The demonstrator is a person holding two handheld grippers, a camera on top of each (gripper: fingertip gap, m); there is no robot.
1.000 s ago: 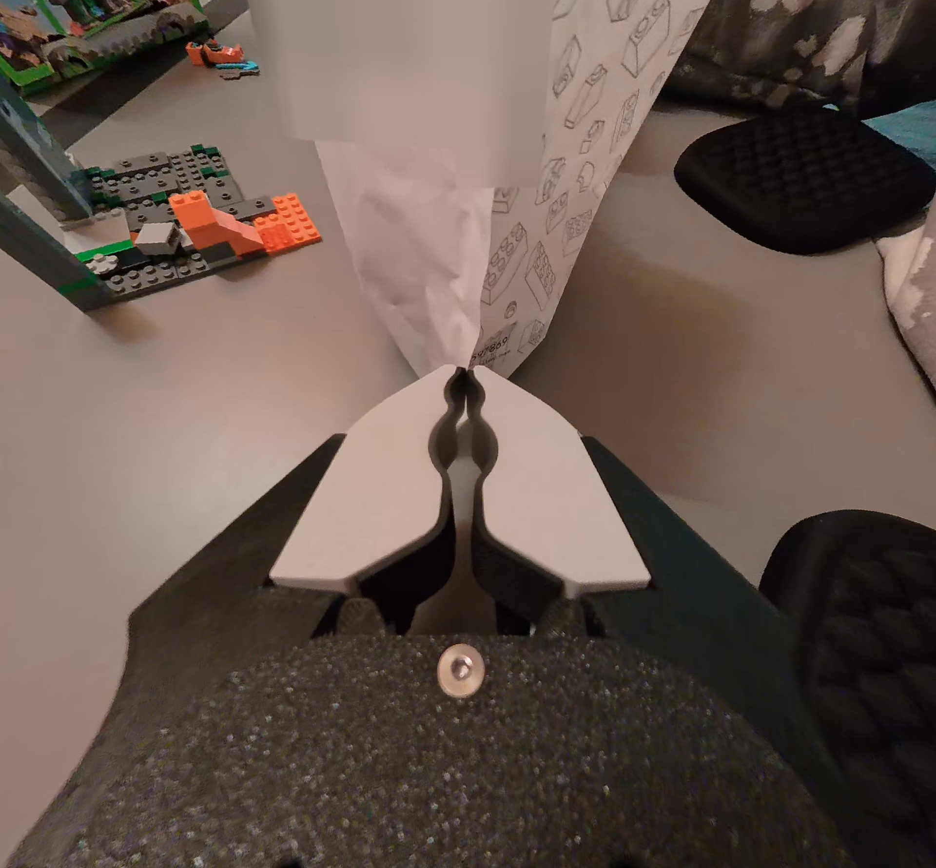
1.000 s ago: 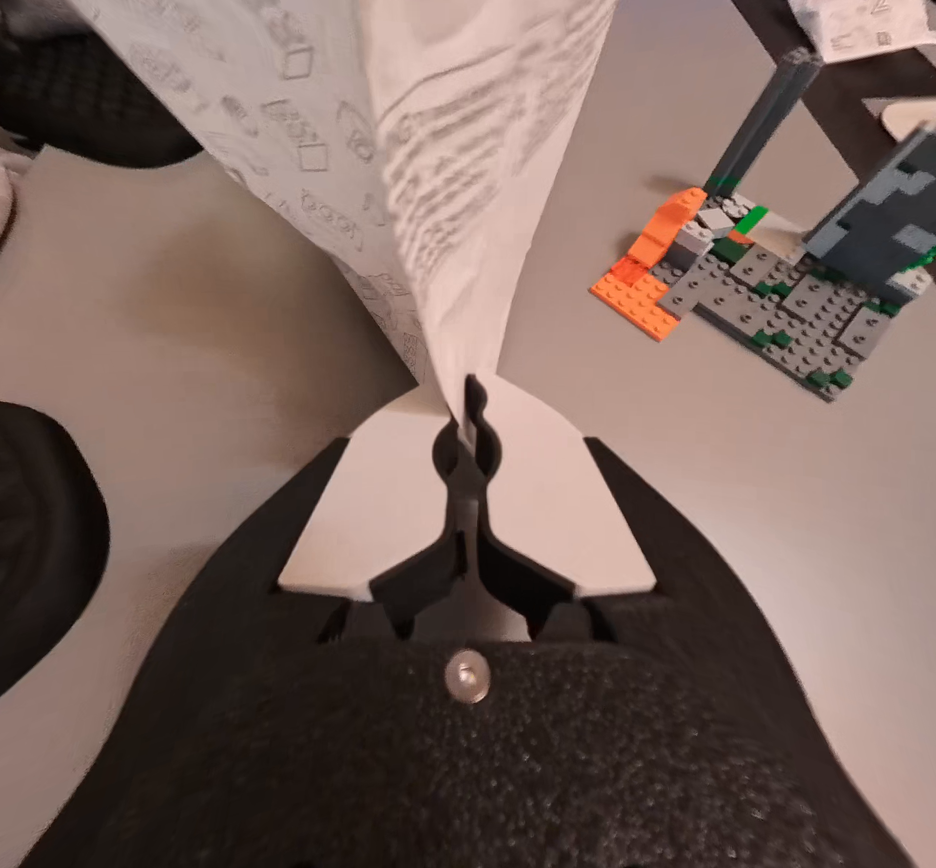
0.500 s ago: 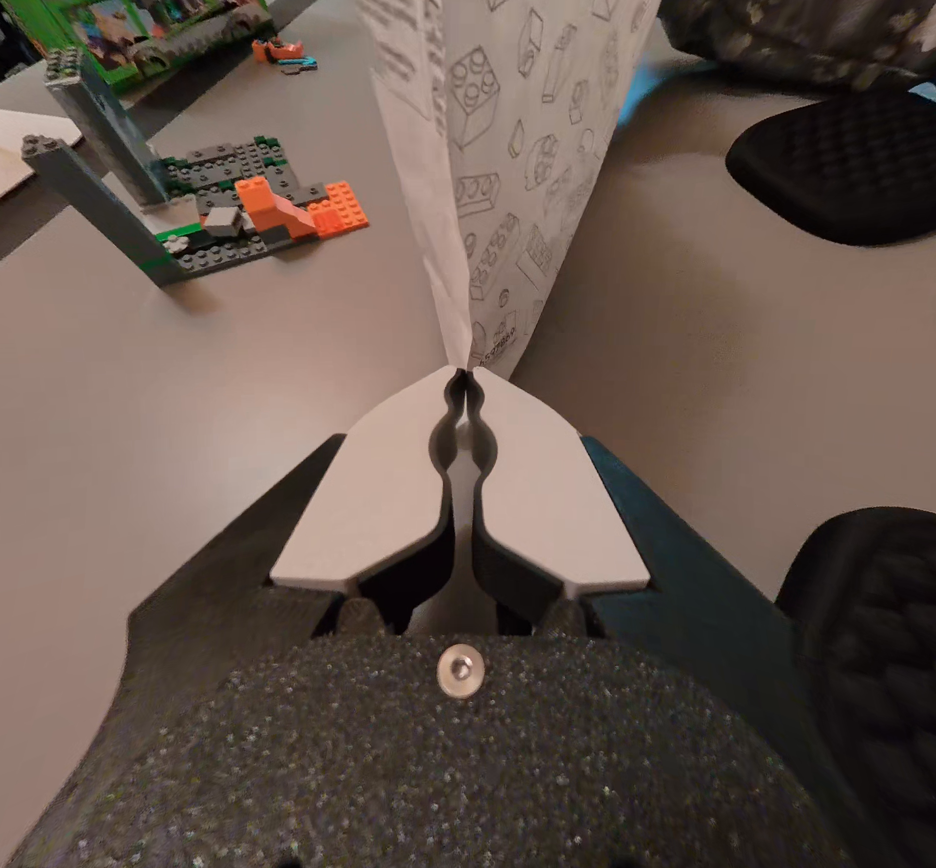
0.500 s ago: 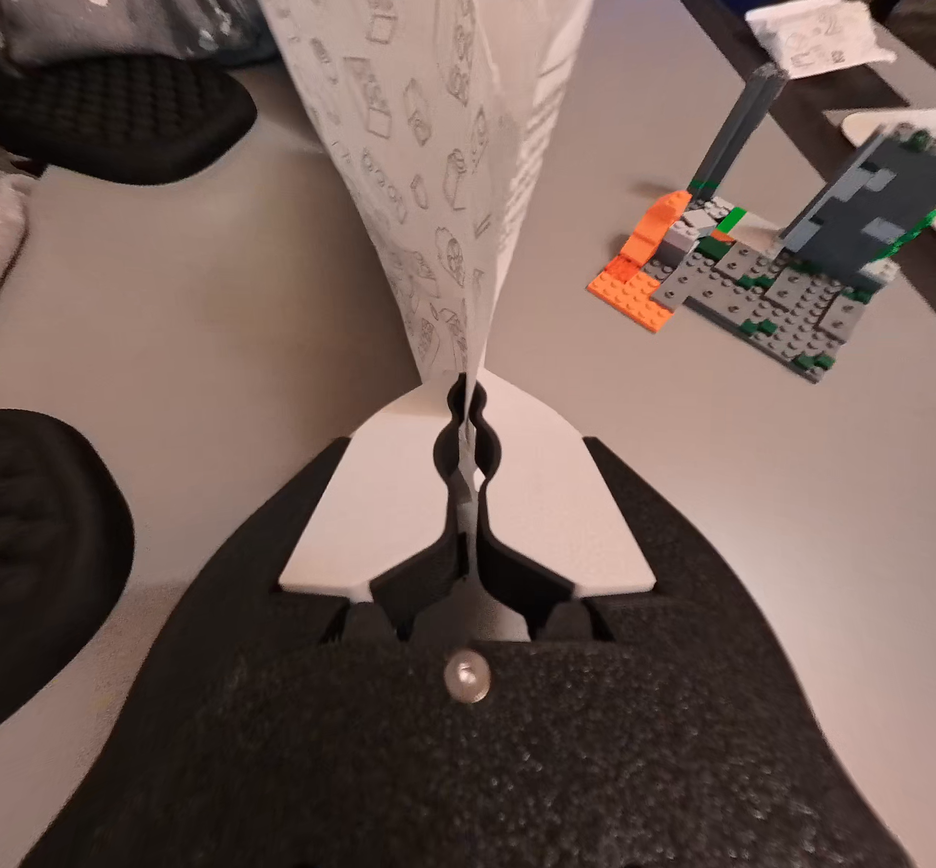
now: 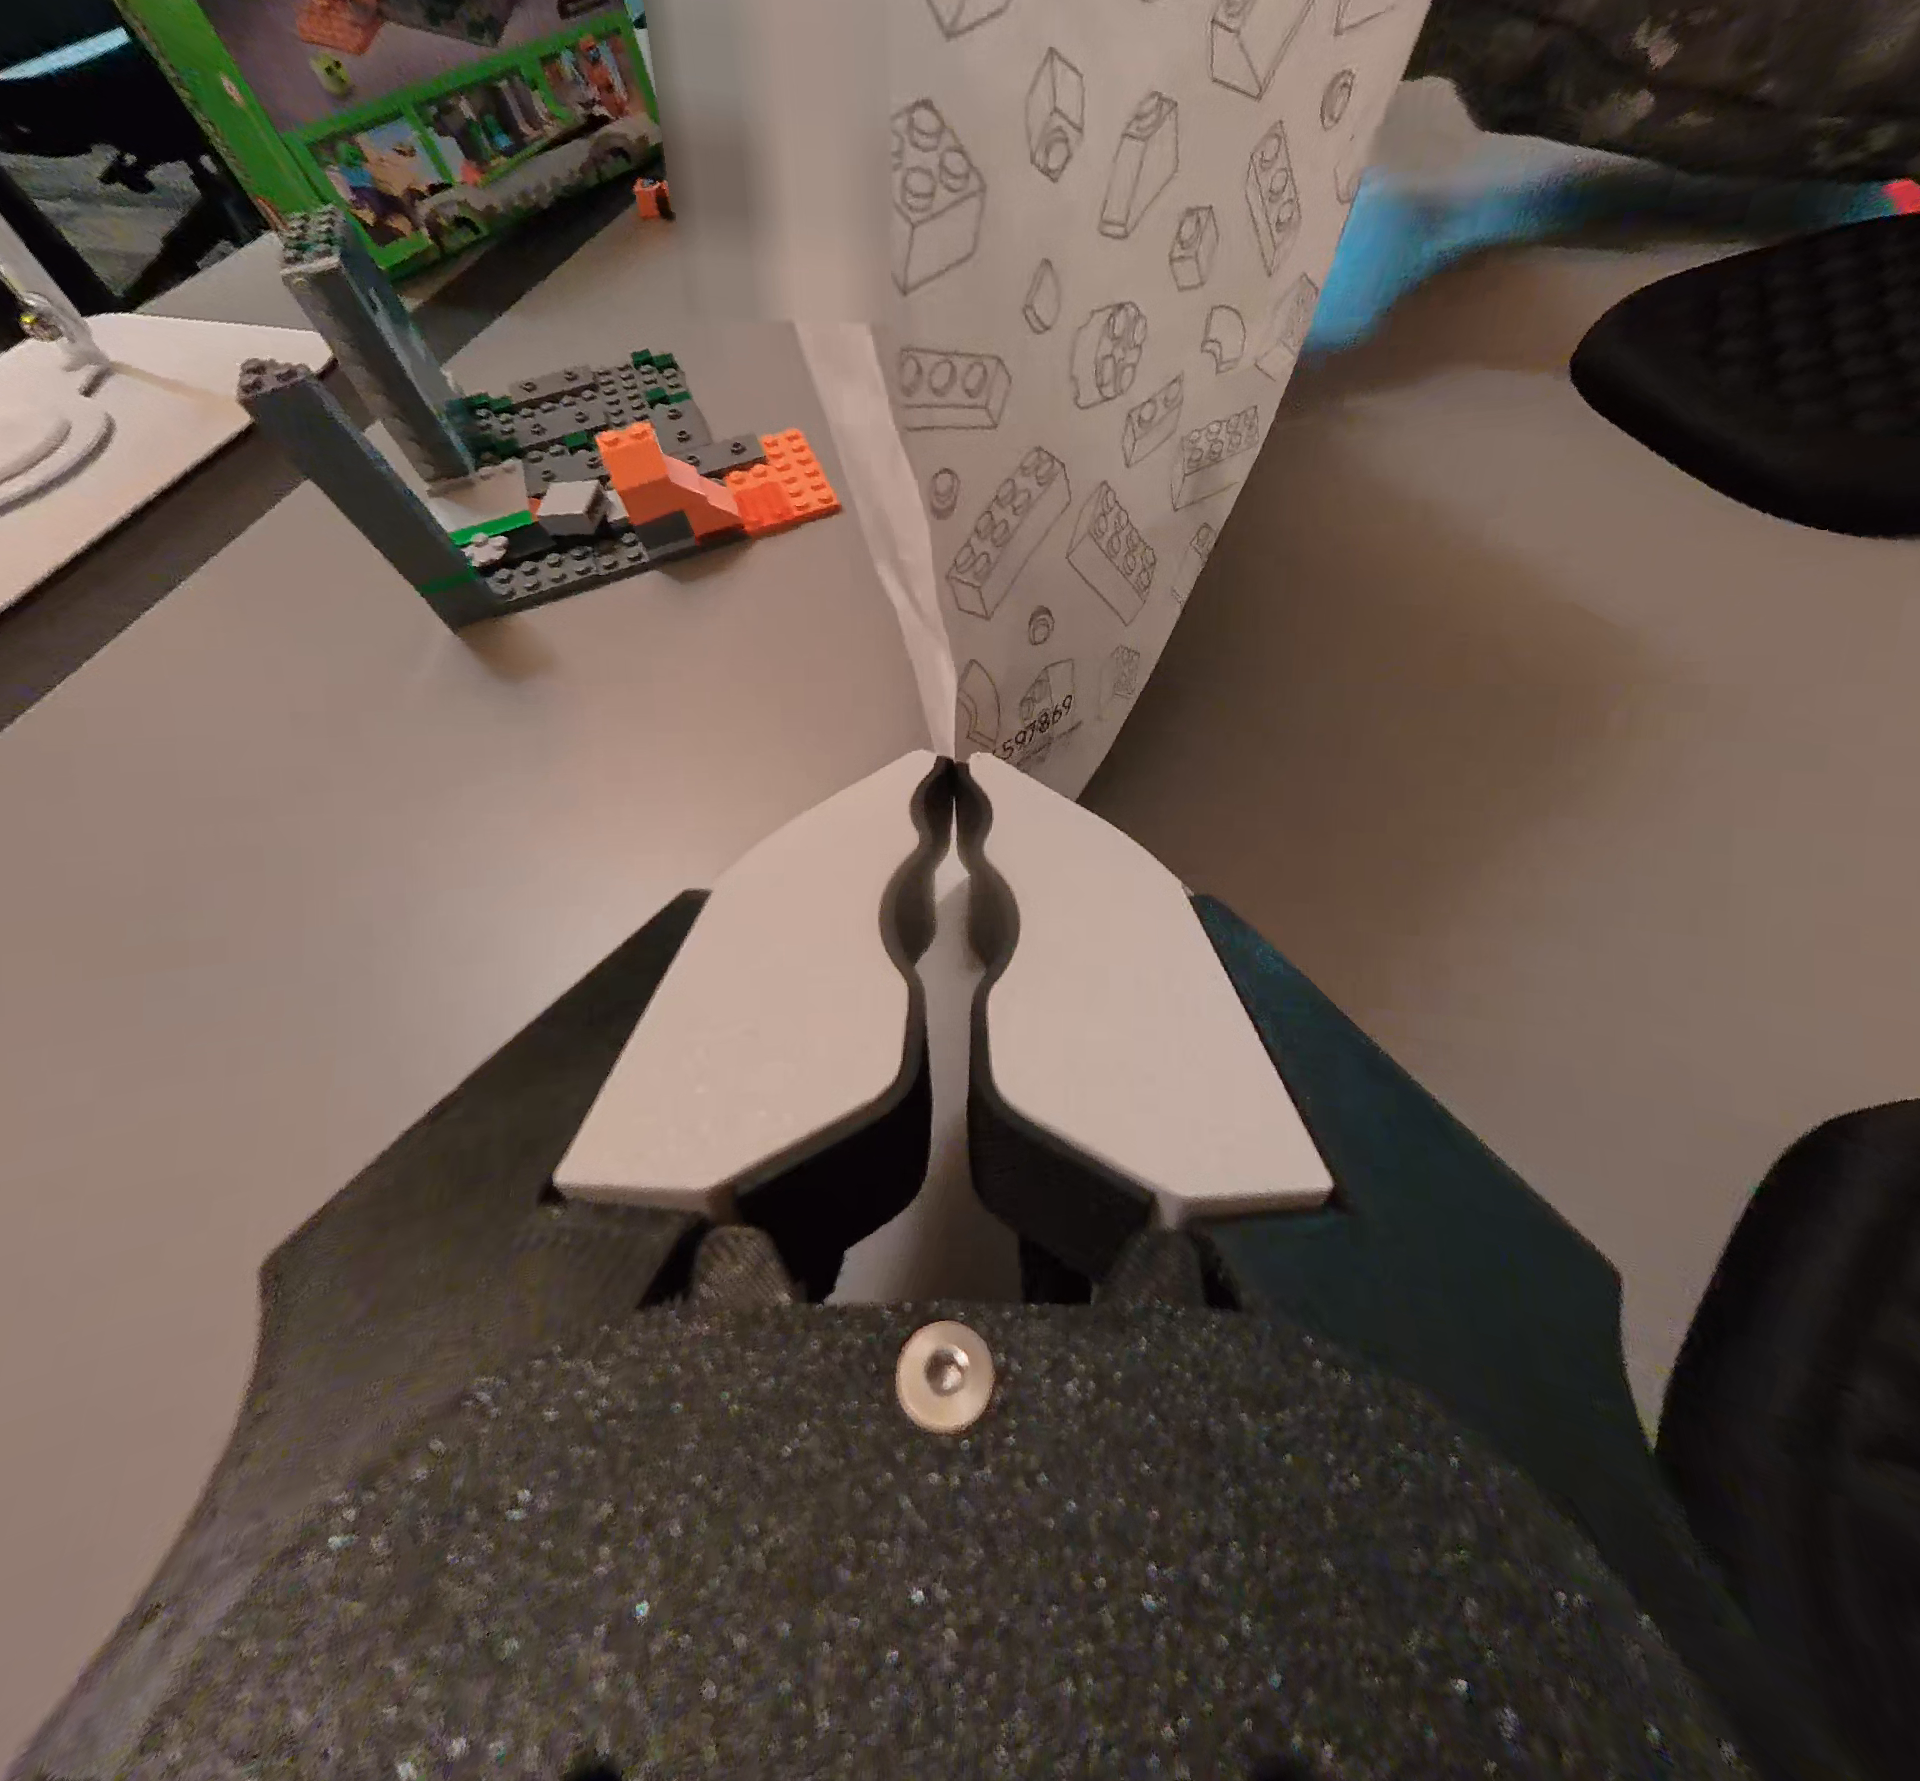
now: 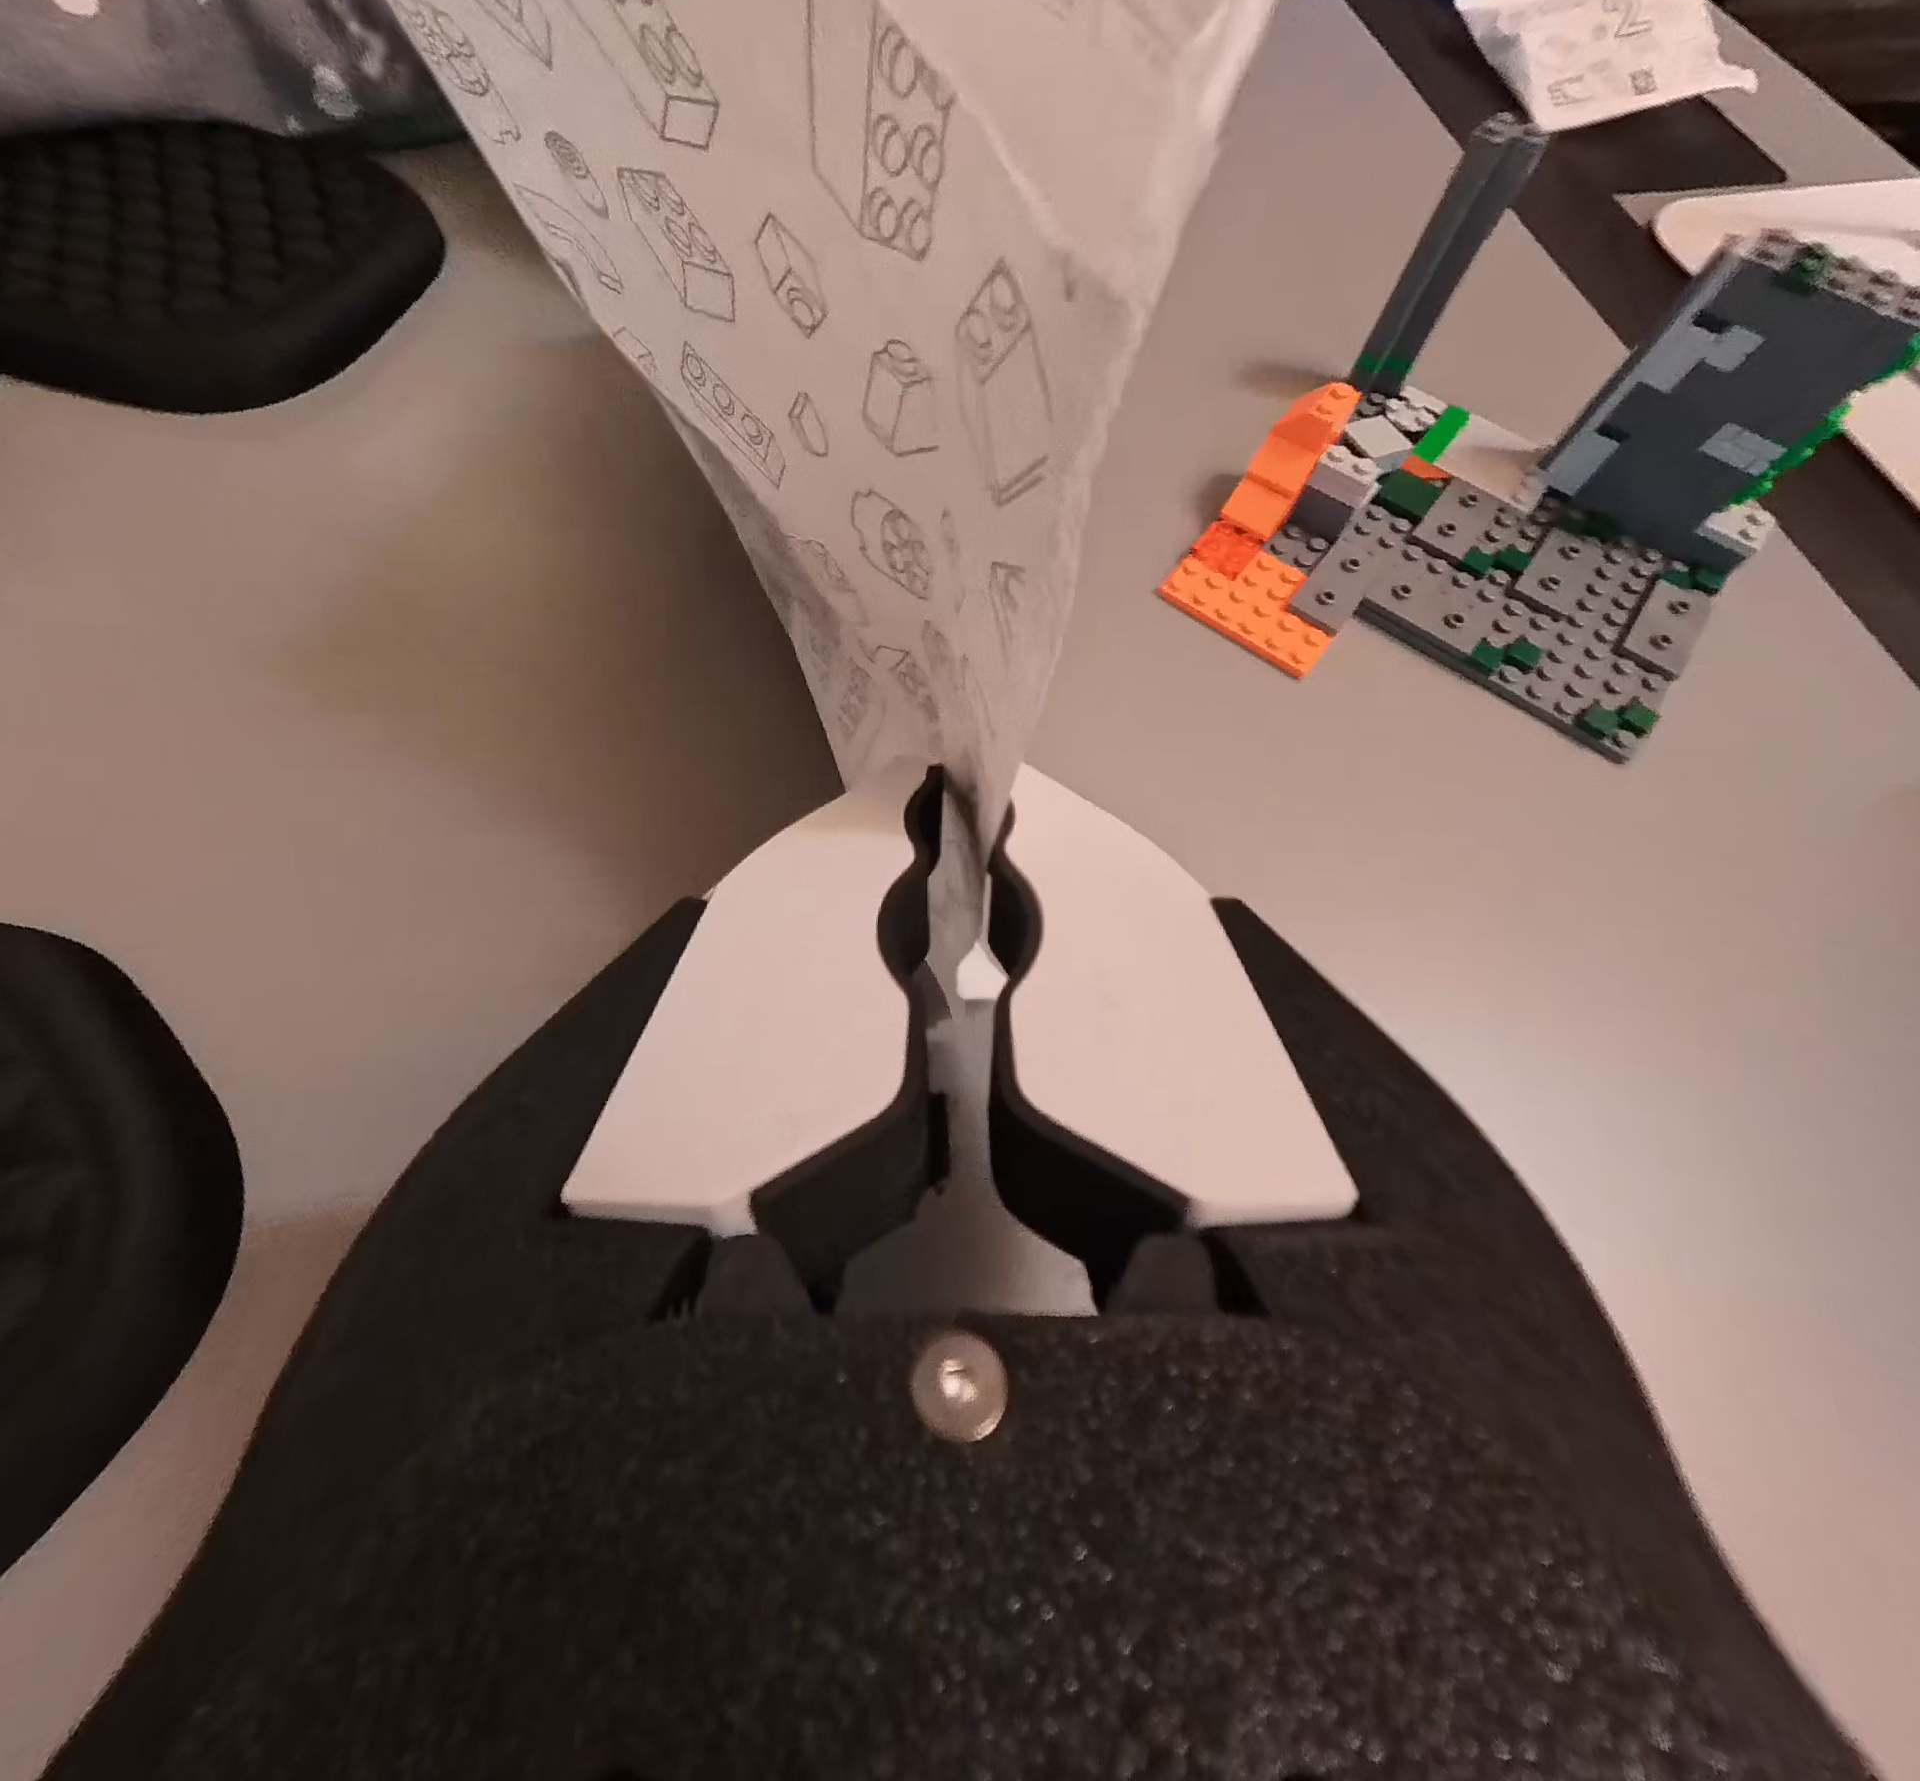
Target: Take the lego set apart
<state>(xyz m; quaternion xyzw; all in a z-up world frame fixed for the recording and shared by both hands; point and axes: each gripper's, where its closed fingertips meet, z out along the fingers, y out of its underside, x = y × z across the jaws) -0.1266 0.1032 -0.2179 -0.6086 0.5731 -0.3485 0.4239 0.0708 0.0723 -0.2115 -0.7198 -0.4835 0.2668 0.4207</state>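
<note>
- Left wrist view, far left of the fingers: white board (image 5: 94,422) lying flat at the table (image 5: 312,900) edge.
- Up and left of the fingertips: green box (image 5: 395,38) standing at the back of the table, a small orange piece (image 5: 650,199) sitting just beside it.
- Left of and beyond the fingertips: lego set (image 5: 582,474) sitting on the table, well apart from the fingers. Grey baseplate, two grey pillars standing upright on its left side, orange bricks on its right end.
- Left gripper (image 5: 954,770): tips pinching together on the bottom corner of a paper bag (image 5: 1122,329). The white bag, printed with brick outlines, is rising straight up from the tips and hanging clear of the table.
- Right of the fingers: black mesh pad (image 5: 1766,381) lying beyond, another dark pad at the lower right edge.
- Right wrist view, left of the fingers: black mesh pad (image 6: 197,256) lying on the table (image 6: 416,640), a second dark pad at the left edge.
- Right gripper (image 6: 958,801): jaws nearly closed, clamping a twisted corner of the same paper bag (image 6: 883,225); paper is running down through the gap between the fingers.
- Right of and beyond the fingertips: lego set (image 6: 1507,547) resting on the table, not touching the gripper. Orange plate nearest, grey wall panel standing on the far right side, thin pillar behind.
- Far upper right: crumpled white packet (image 6: 1600,38) lying on a dark strip.
</note>
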